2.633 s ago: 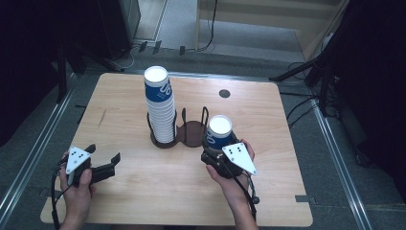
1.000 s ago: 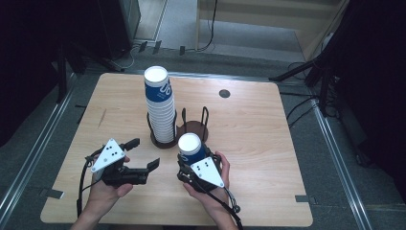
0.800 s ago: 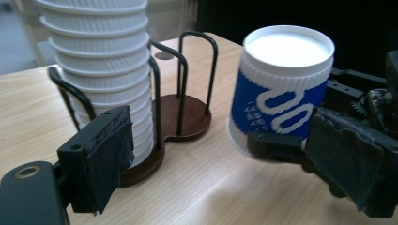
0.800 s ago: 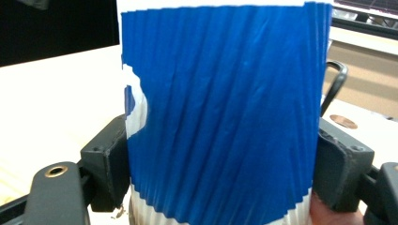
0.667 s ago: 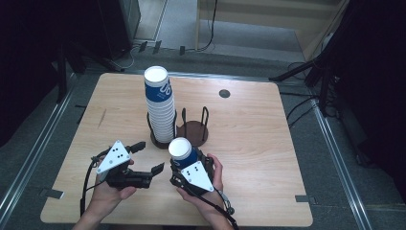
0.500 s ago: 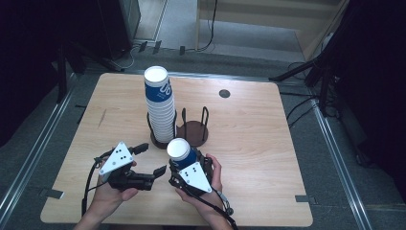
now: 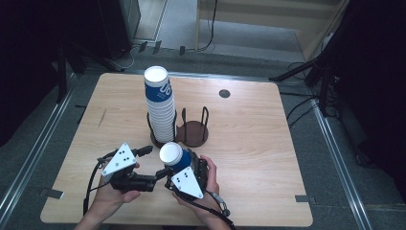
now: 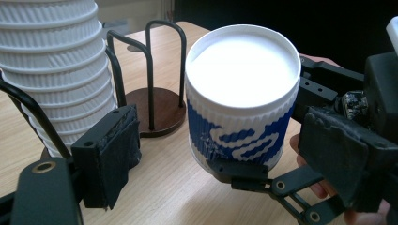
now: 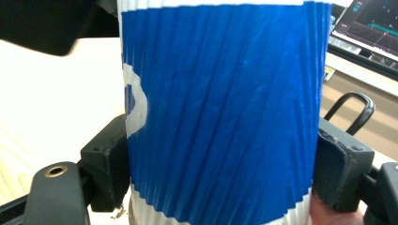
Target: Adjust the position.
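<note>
Gripping the blue-and-white cup point(image 7: 173, 155) bottom-up in my right gripper point(image 7: 184, 173), I have both pads pressed flat against its ribbed sides, just in front of the cup stack point(image 7: 160, 103) and the empty wire holder point(image 7: 193, 129) on the table point(image 7: 253, 143). My left gripper point(image 8: 220, 164) has just been closing around that cup. It is about half open, one pad beside the cup, neither clearly pressing it.

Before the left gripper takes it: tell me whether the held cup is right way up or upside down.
Upside down: the cup shows its flat white closed base on top, clamped in the right gripper.
</note>
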